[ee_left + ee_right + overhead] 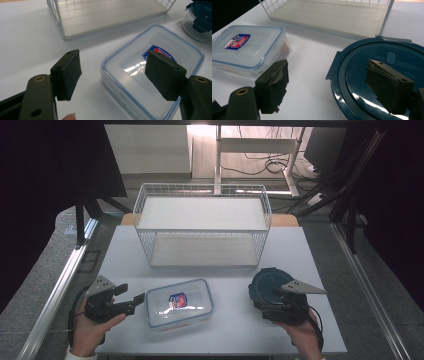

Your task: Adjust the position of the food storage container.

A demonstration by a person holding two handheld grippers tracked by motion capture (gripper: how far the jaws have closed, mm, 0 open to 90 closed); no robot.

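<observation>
White counter [235, 325] carries my work, a wire rack [202, 225] behind. My left gripper [134, 302] has fingers apart beside the rectangular container [179, 303]. My right gripper [329, 82] holds fingers apart over the round blue-lidded container [267, 285].

Left gripper [131, 301]: we see black jaws with flat dark pads, and a brass-ringed hole behind each pad.
Right gripper [274, 296]: we've got a black body, its pads [274, 86] worn and frayed at the edges.
Plates: grey, three-cornered, one atop each gripper.
Cables: black, trailing behind each gripper.
Sleeve: we glimpse a white cuff [80, 354] behind the left gripper.
</observation>
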